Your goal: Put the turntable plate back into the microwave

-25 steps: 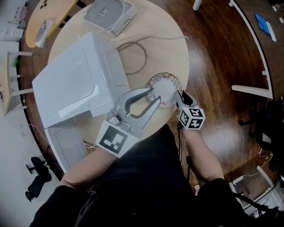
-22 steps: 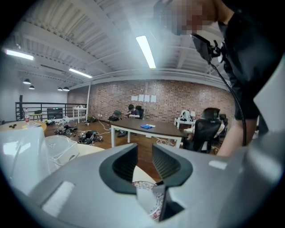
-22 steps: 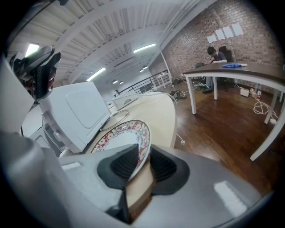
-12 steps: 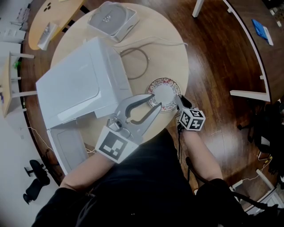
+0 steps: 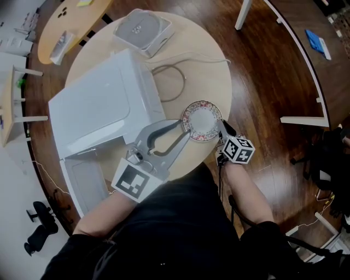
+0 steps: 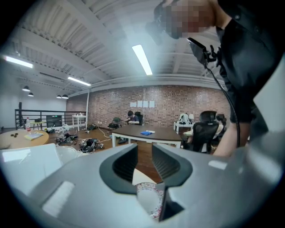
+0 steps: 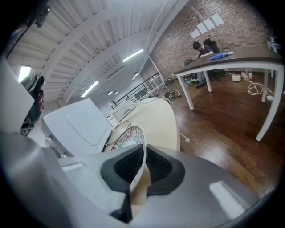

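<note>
A small plate (image 5: 201, 120) with a flowered rim lies at the near right of the round wooden table (image 5: 210, 65). My right gripper (image 5: 220, 125) reaches in from its right. Its jaws are closing with the plate's rim (image 7: 129, 133) between the pads, which press on it from both sides. My left gripper (image 5: 185, 129) is open just left of the plate, and the plate (image 6: 149, 200) shows low between its jaws, untouched. The white microwave (image 5: 104, 109) stands at the left of the table with its door (image 5: 85, 175) swung open toward me.
A grey cable loop (image 5: 172, 82) lies between the microwave and the plate. A square silver device (image 5: 139, 26) sits at the table's far edge. A second wooden table (image 5: 71, 16) stands beyond at upper left, and white table legs (image 5: 303, 117) stand on the dark floor at right.
The right gripper's jaws have closed onto the plate's rim. The left gripper has lifted a little beside the plate, still open.
</note>
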`<state>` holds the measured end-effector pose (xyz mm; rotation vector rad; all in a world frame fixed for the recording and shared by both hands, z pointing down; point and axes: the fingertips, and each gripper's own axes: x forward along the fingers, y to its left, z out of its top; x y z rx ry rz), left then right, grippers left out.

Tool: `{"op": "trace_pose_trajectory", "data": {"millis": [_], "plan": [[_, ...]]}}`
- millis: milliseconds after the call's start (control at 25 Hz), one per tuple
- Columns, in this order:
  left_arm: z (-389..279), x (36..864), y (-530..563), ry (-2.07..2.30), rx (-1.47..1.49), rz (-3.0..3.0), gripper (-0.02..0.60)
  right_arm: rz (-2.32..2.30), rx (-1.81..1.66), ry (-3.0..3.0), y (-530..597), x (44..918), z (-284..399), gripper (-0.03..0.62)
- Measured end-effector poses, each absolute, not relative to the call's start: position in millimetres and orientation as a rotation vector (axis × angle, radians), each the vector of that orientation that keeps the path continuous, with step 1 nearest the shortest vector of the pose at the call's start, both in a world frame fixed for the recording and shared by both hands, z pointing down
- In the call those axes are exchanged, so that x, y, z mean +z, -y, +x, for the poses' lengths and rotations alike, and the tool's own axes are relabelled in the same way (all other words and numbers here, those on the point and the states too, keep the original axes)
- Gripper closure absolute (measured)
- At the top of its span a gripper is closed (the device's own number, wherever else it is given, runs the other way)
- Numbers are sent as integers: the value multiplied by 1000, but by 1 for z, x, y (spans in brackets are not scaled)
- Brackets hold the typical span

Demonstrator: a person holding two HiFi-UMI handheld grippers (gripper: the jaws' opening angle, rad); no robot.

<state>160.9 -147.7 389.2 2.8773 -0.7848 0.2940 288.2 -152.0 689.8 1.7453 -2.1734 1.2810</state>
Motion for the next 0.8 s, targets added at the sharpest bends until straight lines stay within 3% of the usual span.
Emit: {"op": "trace_pose_trajectory", "data": {"millis": [800], "plan": [[67,383,121,994,296,2843,483,2019,1569,2058,129,683,299,577]]}}
